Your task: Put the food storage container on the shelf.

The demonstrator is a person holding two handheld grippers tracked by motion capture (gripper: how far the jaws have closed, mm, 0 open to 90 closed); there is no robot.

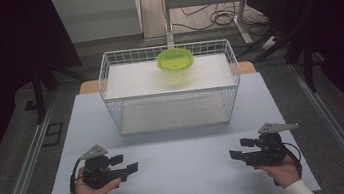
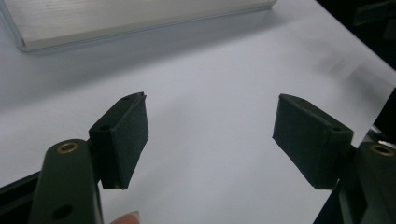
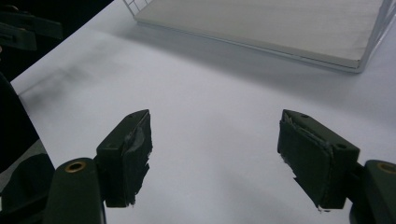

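A lime-green lidded bowl [image 1: 175,61] stands on the upper shelf of a white wire rack [image 1: 171,88] at the back of the table. My left gripper [image 1: 126,165] is held low over the front left of the white table [image 1: 184,166], pointing right, open with nothing between its pads [image 2: 123,135]. My right gripper [image 1: 241,149] hovers at the front right, pointing left, also open and empty, its pads [image 3: 128,151] wide apart. Both grippers [image 2: 210,137] [image 3: 215,154] are well in front of the rack and far from the bowl.
The rack's lower shelf board [image 3: 280,23] lies just ahead of the grippers. Metal rails [image 1: 27,161] run along both sides of the table. A desk frame and cables [image 1: 215,15] stand on the floor behind.
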